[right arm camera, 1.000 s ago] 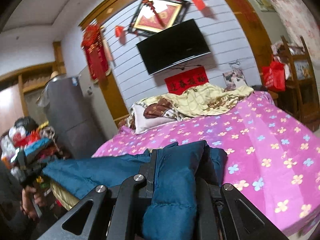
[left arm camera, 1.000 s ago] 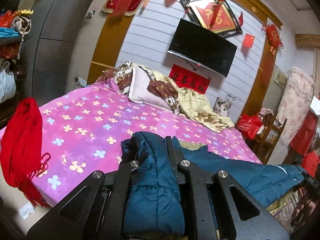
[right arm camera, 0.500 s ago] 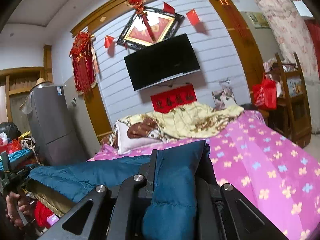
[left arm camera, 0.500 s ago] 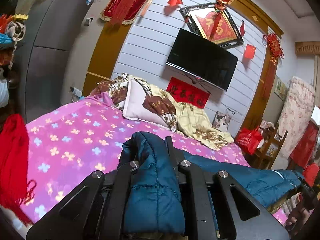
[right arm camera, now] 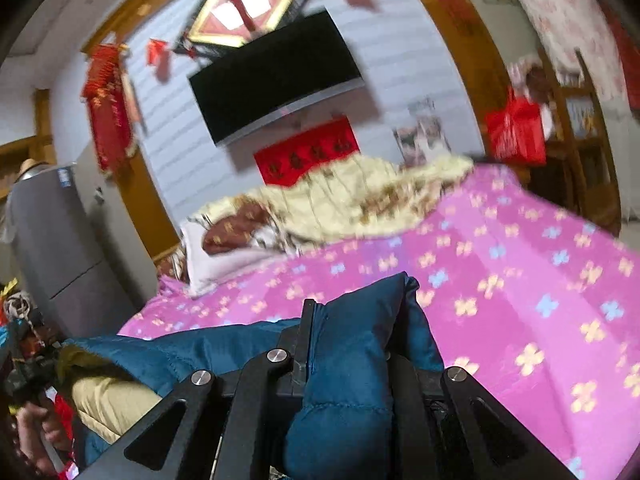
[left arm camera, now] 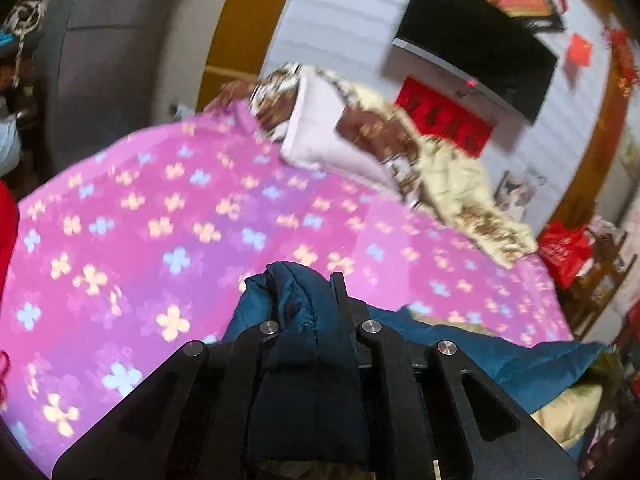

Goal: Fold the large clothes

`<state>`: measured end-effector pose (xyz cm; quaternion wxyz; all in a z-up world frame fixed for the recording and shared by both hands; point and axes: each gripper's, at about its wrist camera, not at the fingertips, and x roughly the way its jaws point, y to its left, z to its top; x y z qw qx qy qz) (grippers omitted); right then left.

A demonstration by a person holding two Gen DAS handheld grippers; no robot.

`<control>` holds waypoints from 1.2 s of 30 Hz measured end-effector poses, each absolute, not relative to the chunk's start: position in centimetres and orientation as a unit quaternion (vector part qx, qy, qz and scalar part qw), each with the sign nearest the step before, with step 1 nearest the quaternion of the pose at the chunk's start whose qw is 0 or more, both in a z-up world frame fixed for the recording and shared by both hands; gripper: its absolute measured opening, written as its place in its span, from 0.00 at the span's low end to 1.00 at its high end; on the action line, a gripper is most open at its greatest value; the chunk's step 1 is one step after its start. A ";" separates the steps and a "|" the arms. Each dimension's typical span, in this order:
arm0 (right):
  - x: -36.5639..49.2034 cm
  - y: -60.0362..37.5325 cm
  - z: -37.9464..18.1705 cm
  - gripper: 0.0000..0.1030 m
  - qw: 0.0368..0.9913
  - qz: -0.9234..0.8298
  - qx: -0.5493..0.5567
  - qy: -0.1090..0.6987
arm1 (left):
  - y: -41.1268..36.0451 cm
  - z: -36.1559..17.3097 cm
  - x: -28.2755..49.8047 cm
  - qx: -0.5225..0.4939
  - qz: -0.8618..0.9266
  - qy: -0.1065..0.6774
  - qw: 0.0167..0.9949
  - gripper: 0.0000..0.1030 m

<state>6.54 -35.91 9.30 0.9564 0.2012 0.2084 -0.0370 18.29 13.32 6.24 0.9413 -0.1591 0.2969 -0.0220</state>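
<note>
A dark teal quilted jacket (left arm camera: 304, 360) with a tan lining is stretched between both grippers above the near edge of a bed (left arm camera: 160, 232) covered in a pink flowered sheet. My left gripper (left arm camera: 308, 292) is shut on one bunched corner of the jacket. In the right wrist view my right gripper (right arm camera: 352, 312) is shut on the other corner of the jacket (right arm camera: 352, 380), whose body runs off to the left. A hand (right arm camera: 30, 424) holding the other gripper shows at the lower left there.
A white pillow (left arm camera: 320, 140) and a rumpled yellow-brown quilt (left arm camera: 452, 176) lie at the bed's head, below a wall TV (left arm camera: 476, 36). A grey fridge (right arm camera: 52, 248) stands left of the bed. A red bag (right arm camera: 516, 132) hangs on wooden shelves at the right.
Both grippers have carried the jacket forward and a little down over the bed. The pink sheet now fills more of each view, and the pictures are blurred by motion.
</note>
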 end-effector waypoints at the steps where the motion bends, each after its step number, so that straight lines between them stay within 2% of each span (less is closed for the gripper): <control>1: 7.3 -36.1 8.5 0.09 0.954 -0.040 0.202 0.218 | 12.7 5.3 19.0 -0.145 -0.015 0.304 0.942 0.09; 4: 9.2 -36.9 6.1 0.09 0.944 -0.048 0.210 0.249 | 11.6 3.5 20.4 -0.129 -0.010 0.322 0.938 0.09; 13: 13.2 -38.2 1.6 0.09 0.919 -0.061 0.211 0.327 | 11.6 -1.6 24.3 -0.166 -0.018 0.394 0.904 0.12; 20: 15.9 -38.2 -1.5 0.08 0.892 -0.051 0.220 0.392 | 10.6 -2.9 24.8 -0.150 -0.003 0.411 0.899 0.15; 26: 15.8 -38.9 -1.9 0.13 0.882 -0.035 0.254 0.395 | 11.1 -3.3 25.1 -0.165 -0.010 0.420 0.892 0.17; 29: 15.2 -40.3 -1.6 0.17 0.870 -0.017 0.310 0.383 | 11.5 -2.6 25.2 -0.182 -0.027 0.420 0.889 0.25; 31: 14.6 -41.2 -1.1 0.24 0.859 -0.001 0.360 0.363 | 12.1 -1.8 25.0 -0.207 -0.040 0.410 0.887 0.33; 33: 13.6 -42.1 -0.6 0.42 0.846 0.021 0.420 0.328 | 13.2 -0.5 24.5 -0.250 -0.067 0.389 0.884 0.57; 34: 13.0 -42.4 -0.1 0.48 0.841 0.031 0.443 0.310 | 13.6 0.2 24.1 -0.268 -0.078 0.376 0.884 0.62; 35: 12.4 -42.7 0.5 0.65 0.840 0.038 0.457 0.291 | 14.0 1.0 23.7 -0.279 -0.085 0.361 0.886 0.69; 36: 11.7 -42.8 1.3 0.75 0.844 0.040 0.462 0.271 | 14.2 1.8 23.3 -0.281 -0.082 0.348 0.890 0.71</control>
